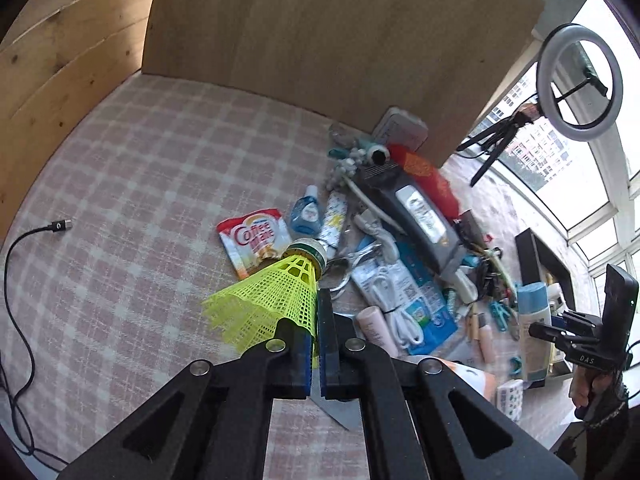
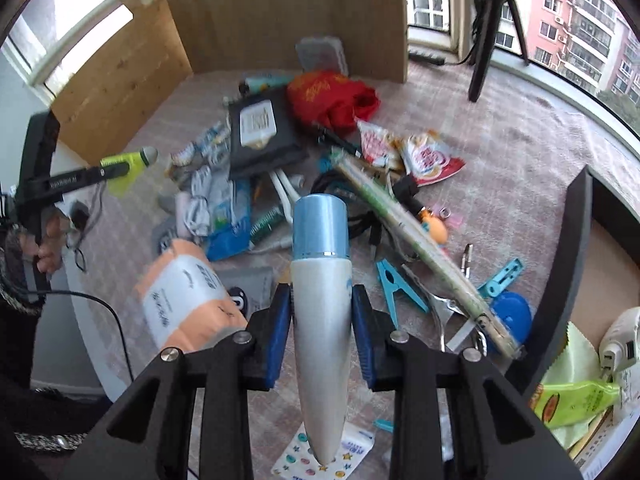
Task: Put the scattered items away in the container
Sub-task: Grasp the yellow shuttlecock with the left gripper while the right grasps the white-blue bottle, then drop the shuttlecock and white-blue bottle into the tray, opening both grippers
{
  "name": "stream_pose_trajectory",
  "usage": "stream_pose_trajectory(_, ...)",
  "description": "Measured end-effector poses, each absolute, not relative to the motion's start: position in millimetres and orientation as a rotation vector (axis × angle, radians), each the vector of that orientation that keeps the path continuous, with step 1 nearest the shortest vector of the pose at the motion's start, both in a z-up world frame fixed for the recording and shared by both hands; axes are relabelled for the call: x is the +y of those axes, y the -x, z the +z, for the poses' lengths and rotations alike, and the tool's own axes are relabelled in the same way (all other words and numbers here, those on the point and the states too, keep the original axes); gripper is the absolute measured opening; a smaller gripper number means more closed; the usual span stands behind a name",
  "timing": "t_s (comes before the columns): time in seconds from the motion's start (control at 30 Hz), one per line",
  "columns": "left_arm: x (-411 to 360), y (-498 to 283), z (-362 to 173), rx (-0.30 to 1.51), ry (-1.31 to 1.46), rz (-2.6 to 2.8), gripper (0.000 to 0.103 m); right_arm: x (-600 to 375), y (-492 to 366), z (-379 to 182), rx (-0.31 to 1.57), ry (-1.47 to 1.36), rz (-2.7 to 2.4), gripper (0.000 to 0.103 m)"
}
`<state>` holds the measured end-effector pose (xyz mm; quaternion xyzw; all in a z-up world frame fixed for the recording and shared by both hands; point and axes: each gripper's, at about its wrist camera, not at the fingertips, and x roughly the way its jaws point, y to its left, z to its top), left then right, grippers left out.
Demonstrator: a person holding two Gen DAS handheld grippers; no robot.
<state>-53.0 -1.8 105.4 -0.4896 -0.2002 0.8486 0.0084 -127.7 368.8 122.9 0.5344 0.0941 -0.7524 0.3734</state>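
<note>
My left gripper (image 1: 318, 318) is shut on the skirt edge of a yellow plastic shuttlecock (image 1: 280, 292), which is held above the pink checked cloth (image 1: 140, 168). In the right wrist view the same shuttlecock (image 2: 136, 160) shows at the far left, in that gripper. My right gripper (image 2: 322, 296) is shut on a silver tube with a light blue cap (image 2: 320, 232), cap pointing away from me. The tube (image 1: 534, 320) also appears at the right of the left wrist view. The dark-walled container (image 2: 568, 280) stands at the right and holds a green packet and a white device.
A heap of small items covers the cloth: a Coffee Mate sachet (image 1: 254, 236), a black case (image 1: 416, 216), a red pouch (image 2: 328, 96), an orange tissue pack (image 2: 188, 300), blue pegs (image 2: 396, 288). Wooden panels (image 1: 320, 40) stand behind. A black cable (image 1: 24, 280) lies at the left.
</note>
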Motion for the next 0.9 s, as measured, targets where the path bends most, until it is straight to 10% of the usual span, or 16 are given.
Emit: stream_pose_trajectory(0.9,389,170,189,-0.203,1.206,2.108,0.001,697,177,182,-0.139,-1.523,-2.628,0.029)
